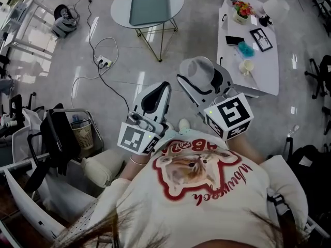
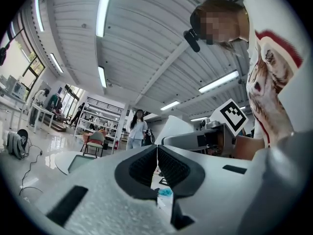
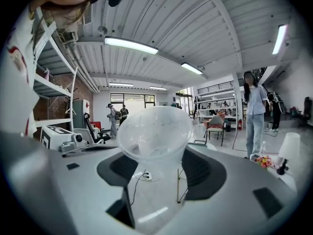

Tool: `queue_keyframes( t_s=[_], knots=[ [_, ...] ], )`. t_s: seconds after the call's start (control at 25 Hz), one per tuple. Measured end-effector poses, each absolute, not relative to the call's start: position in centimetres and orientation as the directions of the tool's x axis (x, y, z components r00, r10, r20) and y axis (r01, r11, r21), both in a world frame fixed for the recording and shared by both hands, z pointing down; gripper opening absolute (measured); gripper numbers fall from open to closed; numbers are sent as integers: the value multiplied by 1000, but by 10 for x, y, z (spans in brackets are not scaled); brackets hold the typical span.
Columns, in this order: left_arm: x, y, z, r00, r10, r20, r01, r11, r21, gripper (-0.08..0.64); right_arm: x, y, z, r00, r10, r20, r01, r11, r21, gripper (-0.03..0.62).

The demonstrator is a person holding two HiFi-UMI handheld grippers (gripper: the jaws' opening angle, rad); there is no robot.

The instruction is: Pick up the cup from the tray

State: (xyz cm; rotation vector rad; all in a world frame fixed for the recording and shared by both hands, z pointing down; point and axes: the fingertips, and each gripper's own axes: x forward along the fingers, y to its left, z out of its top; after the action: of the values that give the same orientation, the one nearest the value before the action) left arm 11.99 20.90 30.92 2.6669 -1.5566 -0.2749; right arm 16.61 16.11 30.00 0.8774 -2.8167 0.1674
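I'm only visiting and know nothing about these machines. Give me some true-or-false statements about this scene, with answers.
1. The right gripper holds a clear cup. True.
2. The left gripper has its jaws wide apart. False: they are together, with nothing between them.
3. A tray lies on the round table. True.
4. The cup stands on that tray. False: it is up in the right gripper, away from the tray.
5. The long white table is bare. False: flowers and other small things stand on it.

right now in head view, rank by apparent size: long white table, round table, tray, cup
long white table
round table
tray and cup: look alike, cup nearer the camera
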Motion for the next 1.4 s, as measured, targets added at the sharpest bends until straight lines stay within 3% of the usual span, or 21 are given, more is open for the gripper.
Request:
queue_keyframes(
  t_s=[0.36, 1.4],
  knots=[
    [104, 217, 308, 482, -867, -129, -860, -496, 121, 15, 152, 170, 302, -808, -560, 183, -583, 806, -108, 291],
    [87, 233, 311, 462, -877, -133, -869, -478, 131, 15, 134, 186, 301, -807, -560, 189, -580, 811, -73, 287]
  ],
)
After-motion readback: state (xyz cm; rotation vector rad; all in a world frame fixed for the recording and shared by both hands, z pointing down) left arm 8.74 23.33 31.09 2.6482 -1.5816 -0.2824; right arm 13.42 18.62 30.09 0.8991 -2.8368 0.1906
